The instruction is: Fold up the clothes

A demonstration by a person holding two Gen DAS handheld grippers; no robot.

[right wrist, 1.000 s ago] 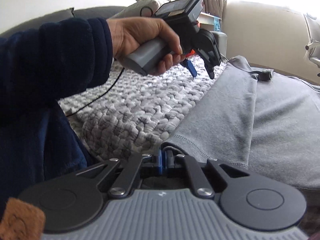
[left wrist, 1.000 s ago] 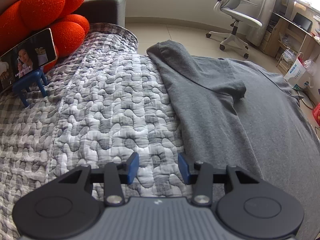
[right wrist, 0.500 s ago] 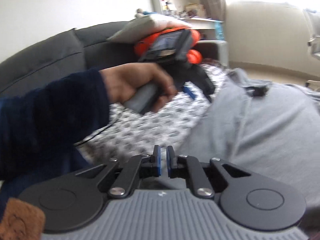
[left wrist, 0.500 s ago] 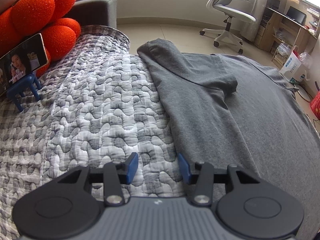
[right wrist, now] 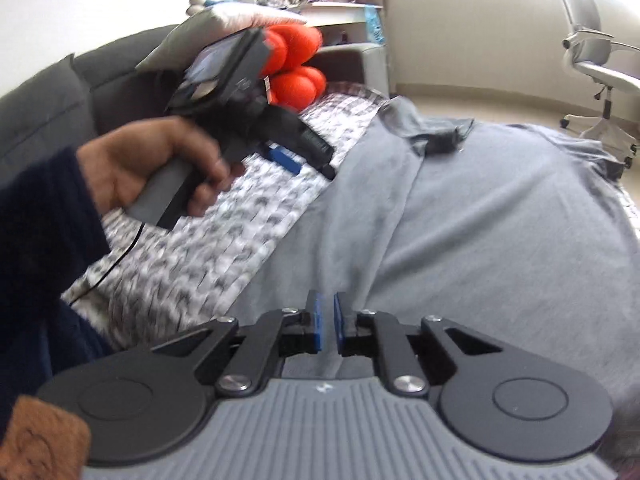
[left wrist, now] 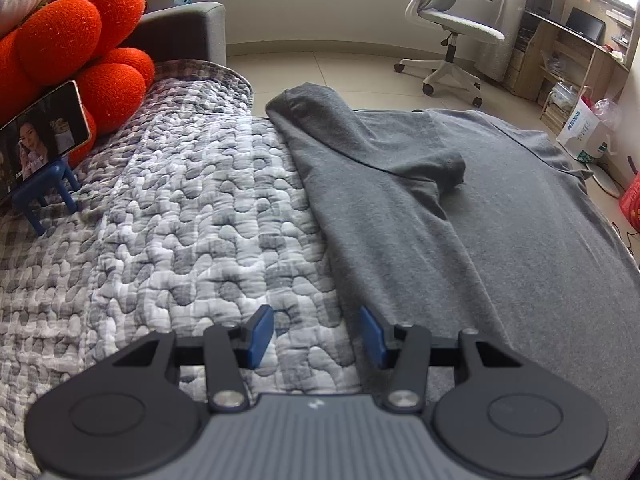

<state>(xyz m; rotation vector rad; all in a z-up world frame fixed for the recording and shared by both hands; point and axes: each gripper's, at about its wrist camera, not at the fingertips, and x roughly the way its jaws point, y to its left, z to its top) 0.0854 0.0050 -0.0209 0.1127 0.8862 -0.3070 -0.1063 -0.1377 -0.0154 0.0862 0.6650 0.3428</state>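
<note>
Left wrist view – left gripper (left wrist: pixel 316 334): jaws spread wide, nothing between the blue pads, hovering low over the spot where the shirt's edge meets the quilt
Left wrist view – shirt (left wrist: pixel 500 220): a grey T-shirt lies spread across the right half of the bed, its left side folded inward so that a long fold edge runs up the middle of the frame; the sleeve (left wrist: pixel 440 164) is laid over onto the body of the shirt
Left wrist view – quilt (left wrist: pixel 180 208): grey-and-white patterned cover, bare on the left of the shirt
Left wrist view – phone (left wrist: pixel 40 140): screen lit, propped on a small blue stand (left wrist: pixel 44 196) at the far left, against orange cushions (left wrist: pixel 80 40)
Left wrist view – room: a white chair (left wrist: pixel 448 36) on the tiled floor beyond the bed, a wooden desk (left wrist: pixel 568 60) at far right
Right wrist view – right gripper (right wrist: pixel 326 326): jaws nearly together with a narrow slit left between the pads, no cloth in it, poised just above the shirt's (right wrist: pixel 480 220) near edge
Right wrist view – hand (right wrist: pixel 160 164): a person in a dark blue sleeve (right wrist: pixel 44 240) grips the handle of the left gripper (right wrist: pixel 304 160), held in the air above the quilt (right wrist: pixel 200 264) beside the folded edge; the picture is blurred here
Right wrist view – background: orange cushions (right wrist: pixel 296 60) and a grey sofa (right wrist: pixel 60 100) behind, the chair (right wrist: pixel 600 72) at far right
</note>
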